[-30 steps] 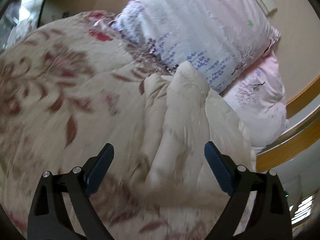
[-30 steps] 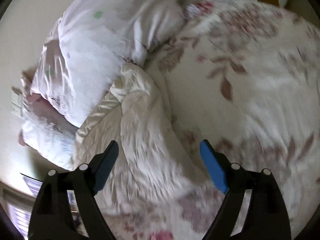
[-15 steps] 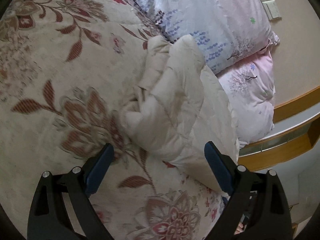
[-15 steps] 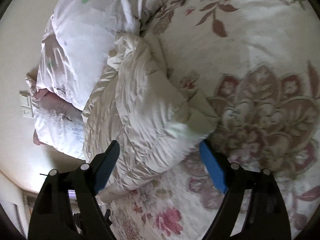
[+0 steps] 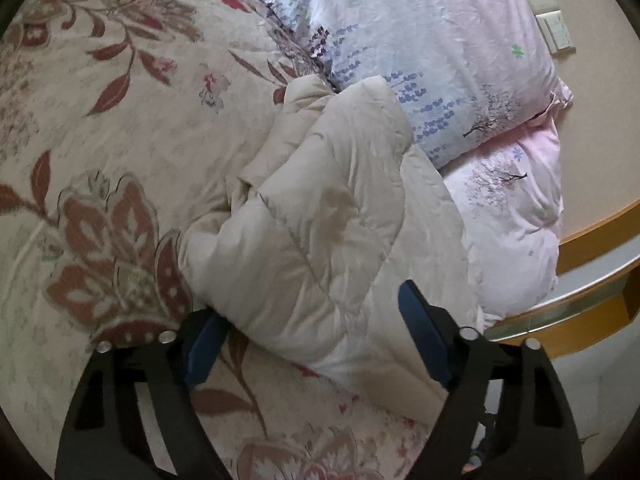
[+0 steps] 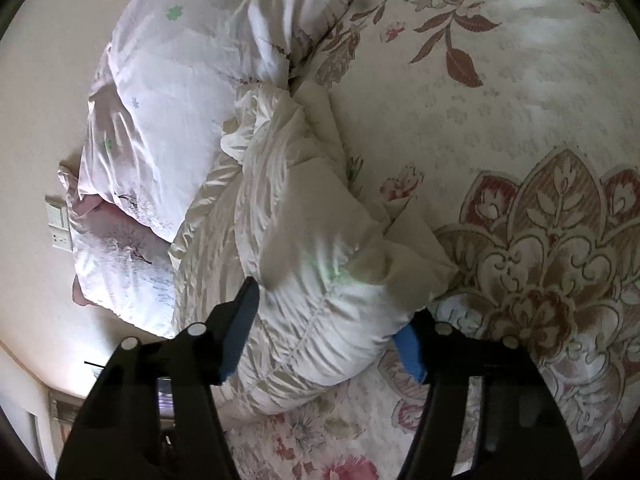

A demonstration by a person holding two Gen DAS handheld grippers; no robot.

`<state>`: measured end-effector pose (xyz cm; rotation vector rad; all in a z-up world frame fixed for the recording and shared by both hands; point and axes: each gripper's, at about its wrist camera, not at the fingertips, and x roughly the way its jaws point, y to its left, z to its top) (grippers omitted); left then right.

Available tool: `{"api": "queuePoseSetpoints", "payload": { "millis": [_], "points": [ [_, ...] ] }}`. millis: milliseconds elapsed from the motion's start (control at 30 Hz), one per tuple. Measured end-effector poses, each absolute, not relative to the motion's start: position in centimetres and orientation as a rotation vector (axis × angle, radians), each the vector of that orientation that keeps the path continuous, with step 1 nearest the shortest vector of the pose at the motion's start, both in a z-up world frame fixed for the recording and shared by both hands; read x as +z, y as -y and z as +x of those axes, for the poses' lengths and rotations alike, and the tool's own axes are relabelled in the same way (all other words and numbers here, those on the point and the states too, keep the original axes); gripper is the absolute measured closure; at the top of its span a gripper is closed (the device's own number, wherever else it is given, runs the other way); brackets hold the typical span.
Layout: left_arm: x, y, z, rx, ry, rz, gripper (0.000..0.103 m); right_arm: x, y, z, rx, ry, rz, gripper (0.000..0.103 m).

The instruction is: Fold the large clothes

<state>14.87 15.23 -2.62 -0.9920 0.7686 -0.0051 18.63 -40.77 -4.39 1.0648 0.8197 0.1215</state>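
Note:
A cream quilted jacket [image 5: 320, 220] lies bunched and folded on the floral bedspread [image 5: 120, 128], its far end against the pillows. My left gripper [image 5: 312, 340] is open, its blue pads either side of the jacket's near edge. In the right wrist view the same jacket [image 6: 304, 240] looks shiny white. My right gripper [image 6: 326, 330] is open, its fingers straddling the jacket's near bulge; the right pad [image 6: 410, 350] is partly under the fabric.
Two pale pink and lilac pillows [image 5: 420, 48] are stacked at the head of the bed, also in the right wrist view [image 6: 180, 92]. A wooden bed frame edge [image 5: 592, 264] runs past them. Wall sockets [image 5: 548, 12] are above. The bedspread [image 6: 520, 160] stretches away on the other side.
Both grippers have come down and closer to the jacket, so their open fingers now straddle its near edge. The jacket itself lies as before.

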Motion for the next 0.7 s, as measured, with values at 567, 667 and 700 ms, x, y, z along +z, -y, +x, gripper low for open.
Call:
{"api": "queuePoseSetpoints", "payload": {
  "millis": [567,667,700],
  "points": [
    [-2.2,-19.0,13.5,-0.052,-0.693,-1.060,0.088,-2.0,39.2,17.3,0.251,-0.791,0.965,0.082],
    [-1.7,-19.9,11.7,-0.040,-0.671,-1.052,0.088,-1.0,38.0,16.4,0.306,-0.801,0.916,0.082],
    [-1.6,-20.2,11.2,-0.036,-0.667,-1.051,0.088,-0.8,37.7,16.1,0.320,-0.805,0.903,0.082]
  ]
}}
